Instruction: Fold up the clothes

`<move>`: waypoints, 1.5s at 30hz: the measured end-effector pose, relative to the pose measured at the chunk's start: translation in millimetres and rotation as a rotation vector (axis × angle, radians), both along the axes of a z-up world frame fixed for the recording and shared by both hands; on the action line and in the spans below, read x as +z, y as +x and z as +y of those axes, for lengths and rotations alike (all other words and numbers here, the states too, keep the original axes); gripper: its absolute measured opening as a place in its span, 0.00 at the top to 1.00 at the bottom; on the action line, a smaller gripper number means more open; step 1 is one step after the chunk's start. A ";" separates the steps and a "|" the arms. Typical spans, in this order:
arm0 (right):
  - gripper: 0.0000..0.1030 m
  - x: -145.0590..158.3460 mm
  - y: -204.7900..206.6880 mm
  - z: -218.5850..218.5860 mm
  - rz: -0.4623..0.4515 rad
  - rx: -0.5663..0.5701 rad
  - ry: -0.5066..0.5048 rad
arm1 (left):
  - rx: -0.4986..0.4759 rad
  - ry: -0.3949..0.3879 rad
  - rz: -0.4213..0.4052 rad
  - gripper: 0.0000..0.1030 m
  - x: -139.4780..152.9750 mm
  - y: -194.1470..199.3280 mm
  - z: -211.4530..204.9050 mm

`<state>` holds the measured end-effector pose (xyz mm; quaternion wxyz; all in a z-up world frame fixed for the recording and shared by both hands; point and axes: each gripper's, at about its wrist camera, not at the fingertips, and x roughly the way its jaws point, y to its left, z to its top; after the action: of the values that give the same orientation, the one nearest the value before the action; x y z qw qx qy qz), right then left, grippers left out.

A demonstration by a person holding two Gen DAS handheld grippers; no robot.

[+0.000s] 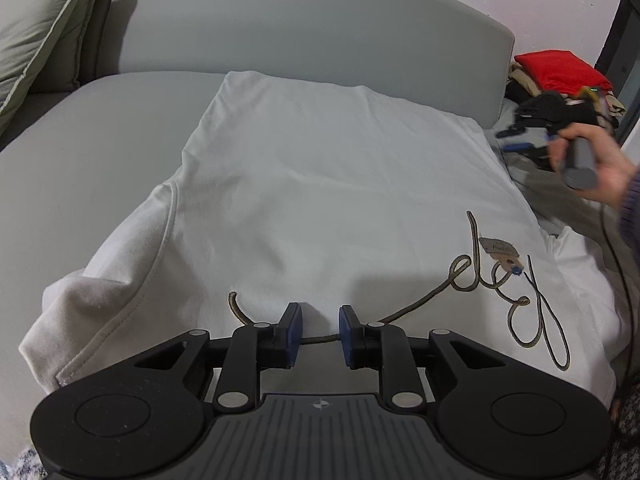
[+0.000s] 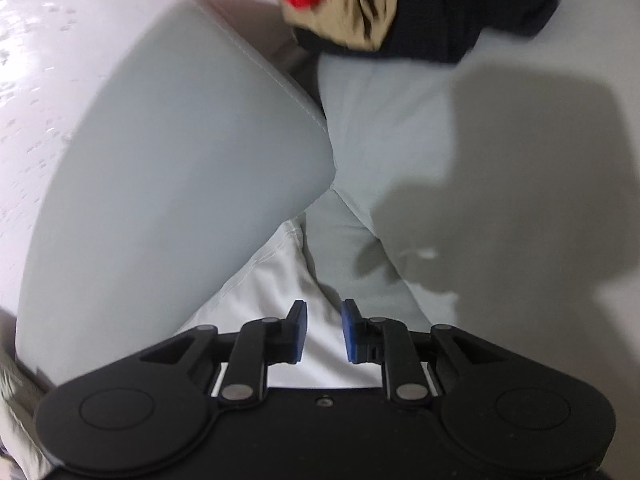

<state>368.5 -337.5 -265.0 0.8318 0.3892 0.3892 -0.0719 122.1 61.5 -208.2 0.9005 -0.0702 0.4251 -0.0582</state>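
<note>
A white T-shirt [image 1: 312, 184] with a brown rope-like script print [image 1: 532, 300] lies spread flat on a grey sofa seat [image 1: 92, 152]. My left gripper [image 1: 320, 332] is open and empty, low over the shirt's near edge. My right gripper [image 1: 520, 138] shows blurred in the left wrist view, held in a hand beyond the shirt's far right corner. In the right wrist view it [image 2: 323, 330] is open and empty above a corner of the white shirt [image 2: 280, 280], next to the sofa backrest [image 2: 172, 184].
A pile of clothes, red [image 1: 560, 70], tan and black [image 2: 460, 4], sits at the sofa's far right end. A grey-green cushion [image 1: 36, 36] leans at the far left. A cable [image 1: 624, 280] hangs from the right gripper.
</note>
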 end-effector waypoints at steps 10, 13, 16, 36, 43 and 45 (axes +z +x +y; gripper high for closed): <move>0.99 -8.4 35.6 30.3 -0.047 0.044 -0.276 | -0.031 0.015 -0.001 0.74 -1.3 1.7 -4.3; 0.98 -6.1 33.1 27.3 0.006 -0.017 -0.386 | -0.028 0.012 0.000 0.74 -1.4 2.5 -3.7; 0.95 9.1 10.8 14.9 -0.002 -0.029 -0.318 | -0.027 0.017 -0.003 0.74 -0.8 2.3 -4.5; 0.43 177.7 -306.3 79.5 -0.171 0.418 -0.196 | 0.196 -0.074 -0.116 0.65 83.2 -95.7 79.0; 0.43 96.9 -302.6 127.6 -0.022 0.476 -0.063 | 0.486 -0.486 0.040 0.60 40.1 -74.7 176.3; 0.43 81.2 -297.5 138.6 0.017 0.486 -0.066 | 0.533 -0.630 0.077 0.58 20.9 -62.9 192.3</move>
<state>71.0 -198.9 -183.8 0.8336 0.2563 0.4758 0.1143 59.3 253.8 -187.2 0.8021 -0.4521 0.3867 0.0525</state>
